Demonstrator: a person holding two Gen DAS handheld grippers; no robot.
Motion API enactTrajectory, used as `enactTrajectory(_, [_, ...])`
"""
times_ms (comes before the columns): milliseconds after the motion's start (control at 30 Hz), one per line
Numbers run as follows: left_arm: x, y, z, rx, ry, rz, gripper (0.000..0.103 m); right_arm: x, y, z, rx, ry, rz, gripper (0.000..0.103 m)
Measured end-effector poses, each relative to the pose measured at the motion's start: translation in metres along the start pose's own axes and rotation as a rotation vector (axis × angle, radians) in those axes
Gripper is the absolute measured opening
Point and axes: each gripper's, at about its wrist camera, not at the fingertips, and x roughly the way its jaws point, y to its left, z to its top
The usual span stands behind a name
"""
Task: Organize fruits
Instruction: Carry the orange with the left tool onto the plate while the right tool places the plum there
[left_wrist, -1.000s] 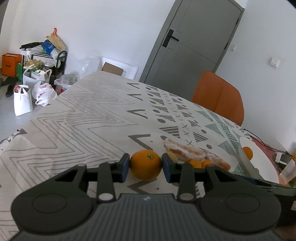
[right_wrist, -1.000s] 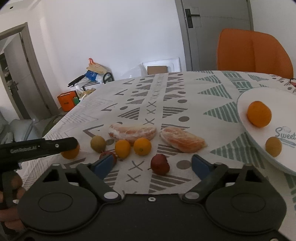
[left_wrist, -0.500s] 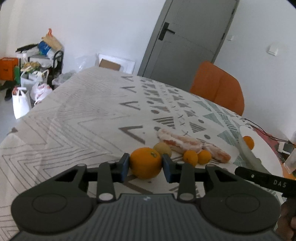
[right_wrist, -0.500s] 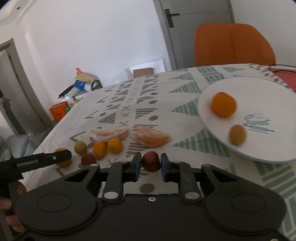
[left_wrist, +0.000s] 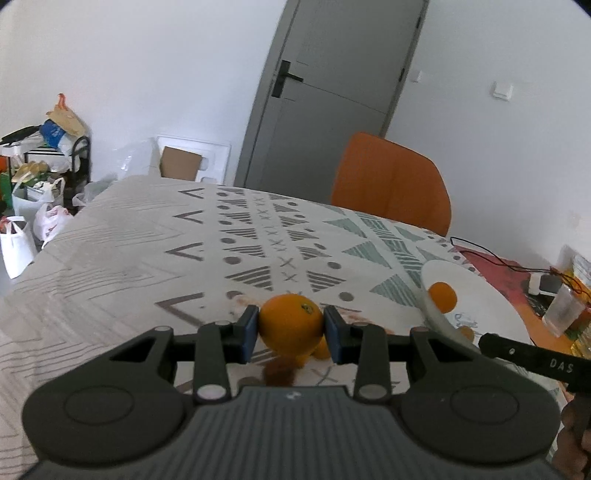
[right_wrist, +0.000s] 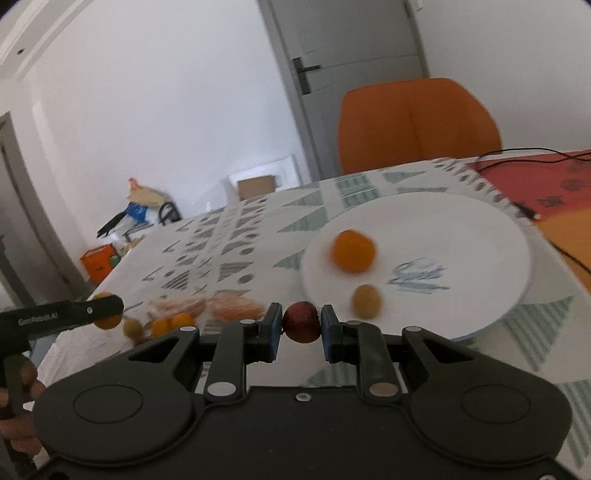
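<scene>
A white-walled room with a grey door (left_wrist: 332, 122); my worktop (left_wrist: 147, 251) wears a patterned cloth. My left gripper (left_wrist: 290, 329) fingers clamp a round orange (left_wrist: 290, 325), my right gripper (right_wrist: 301, 328) fingers pinch a small dark-red fruit (right_wrist: 301, 322), both beside the white round plate (right_wrist: 480, 236), probably bound there with its two fruits.

Both wrist views look forward over fingers (left_wrist: 249, 328) — sharing the plate (right_wrist: 480, 229).
</scene>
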Motion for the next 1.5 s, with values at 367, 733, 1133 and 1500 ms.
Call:
enactTrajectory(367, [0.01,-0.058,0.004,0.088,0.02,-0.076,0.037,-0.015,-0.038,-0.003,0.05,-0.055,-0.017,0.021])
enactTrajectory(733, [0.034,-0.104,0.001,0.164,0.068,-0.086,0.037,-0.019,-0.076,-0.001,0.12,-0.105,-0.022,0.022])
enactTrajectory(1133, [0.057,-0.158,0.0,0.251,0.101,-0.126,0.037,-0.038,-0.112,-0.005,0.18,-0.156,-0.022,0.037])
enactTrajectory(1500, [0.074,-0.204,-0.009,0.329,0.137,-0.181,0.037,-0.049,-0.137,-0.008,0.219,-0.174,-0.044,0.037])
